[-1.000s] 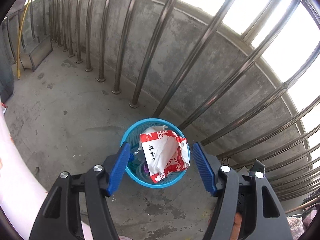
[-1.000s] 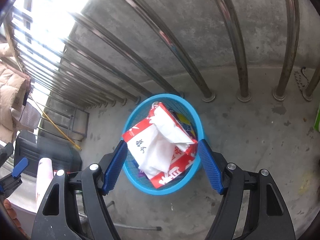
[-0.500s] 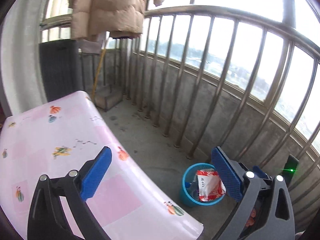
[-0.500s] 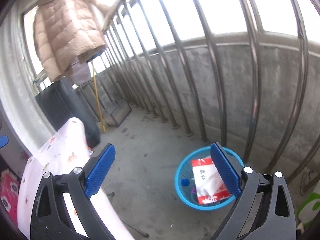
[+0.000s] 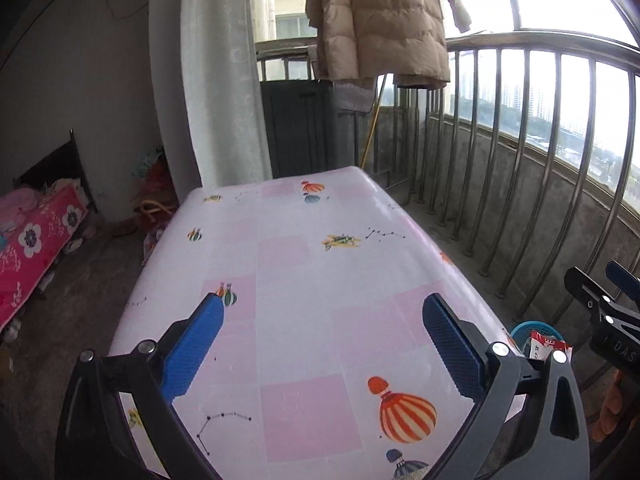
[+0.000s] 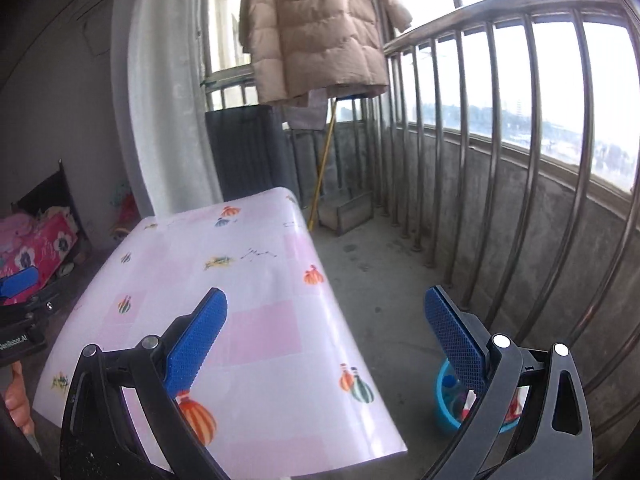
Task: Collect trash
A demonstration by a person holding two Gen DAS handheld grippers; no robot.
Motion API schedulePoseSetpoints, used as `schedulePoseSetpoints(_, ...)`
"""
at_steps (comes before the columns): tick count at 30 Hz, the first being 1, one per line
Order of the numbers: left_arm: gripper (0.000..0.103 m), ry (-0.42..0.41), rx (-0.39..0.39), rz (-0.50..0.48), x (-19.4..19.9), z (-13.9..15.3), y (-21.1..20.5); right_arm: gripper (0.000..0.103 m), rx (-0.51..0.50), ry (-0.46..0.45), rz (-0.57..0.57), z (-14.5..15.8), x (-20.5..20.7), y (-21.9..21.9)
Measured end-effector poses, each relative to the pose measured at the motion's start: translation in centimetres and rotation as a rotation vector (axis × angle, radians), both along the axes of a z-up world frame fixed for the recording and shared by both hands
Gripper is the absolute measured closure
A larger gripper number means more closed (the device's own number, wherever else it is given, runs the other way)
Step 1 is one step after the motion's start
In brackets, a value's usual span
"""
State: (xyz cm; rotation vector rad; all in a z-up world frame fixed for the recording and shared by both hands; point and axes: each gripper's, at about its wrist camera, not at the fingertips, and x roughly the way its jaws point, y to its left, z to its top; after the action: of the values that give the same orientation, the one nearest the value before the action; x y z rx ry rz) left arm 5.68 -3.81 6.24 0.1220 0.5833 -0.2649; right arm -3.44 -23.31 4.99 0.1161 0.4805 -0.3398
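Note:
A blue trash basket (image 5: 536, 327) stands on the concrete floor beside the table's right edge, with a red and white wrapper (image 5: 546, 346) in it. It also shows in the right wrist view (image 6: 446, 412), mostly hidden behind my right finger. My left gripper (image 5: 324, 344) is open and empty above the pink table (image 5: 296, 264). My right gripper (image 6: 332, 340) is open and empty above the table's right edge (image 6: 280, 280). The right gripper also shows at the far right of the left wrist view (image 5: 612, 308).
A metal railing (image 6: 520, 160) runs along the right above a concrete wall. A tan puffer coat (image 5: 380, 20) hangs at the back over a dark cabinet (image 5: 304, 128). A yellow-handled tool (image 6: 322, 168) leans there. A bed with red floral cover (image 5: 28, 240) is left.
Both grippers have risen and swung up and left, away from the basket, and now look across the pink table. Both stay open and empty.

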Motion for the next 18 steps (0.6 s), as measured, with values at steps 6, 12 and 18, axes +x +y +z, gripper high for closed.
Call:
schedulePoseSetpoints(6,0.005,0.215,-0.035,0.095,-0.8,-5.0,2.3,0.008,0.017,0.258,0.075,-2.3,1.6,3.3)
schedulePoseSetpoints(12,0.005,0.333,0.041,0.093,-1.1,-7.6,1.3,0.008,0.004,0.498,0.034,-6.3,0.9,4.3)
schedulePoseSetpoints(18,0.005,0.363,0.07,0.069,-1.0,-8.3,0.5,0.008,0.064,0.572,-0.058,-8.2,-0.6,3.1)
